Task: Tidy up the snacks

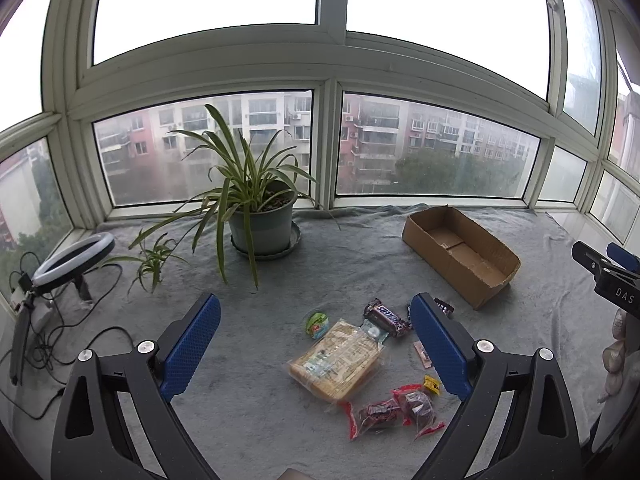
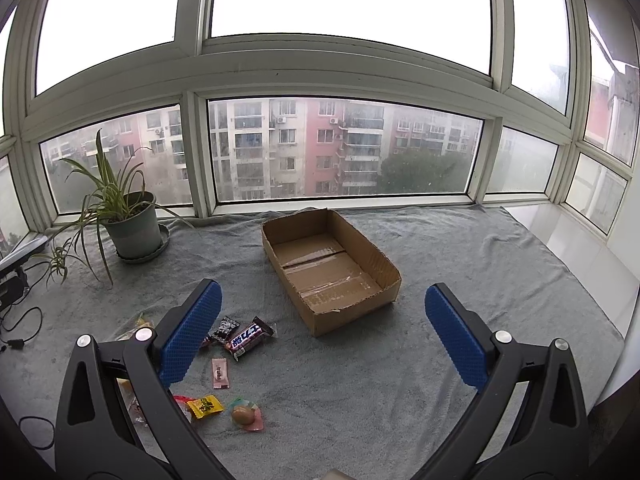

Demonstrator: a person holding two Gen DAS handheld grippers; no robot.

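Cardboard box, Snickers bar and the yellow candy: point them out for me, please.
Cardboard box (image 2: 332, 276): right wrist view, on its bare floor.
Snickers bar (image 1: 387, 317): left wrist view, middle of the brown wrapper.
Yellow candy (image 2: 205, 405): right wrist view, centre of the wrapper.

One cardboard box (image 2: 332, 268) sits on the grey cloth. Left of the box lies the snack pile. It has two dark chocolate bars (image 2: 249, 337), seen best from the right wrist. There is one large clear-wrapped cracker pack (image 1: 338, 360), one small round green-lidded cup (image 1: 317, 324), two red-edged packets of dark sweets (image 1: 394, 410), one yellow candy (image 2: 205, 405), one pink stick packet (image 2: 219, 373) and one brown egg-shaped sweet (image 2: 243, 416). Farther left of the box stand one potted plant (image 1: 262, 216) and one ring light (image 1: 74, 258).
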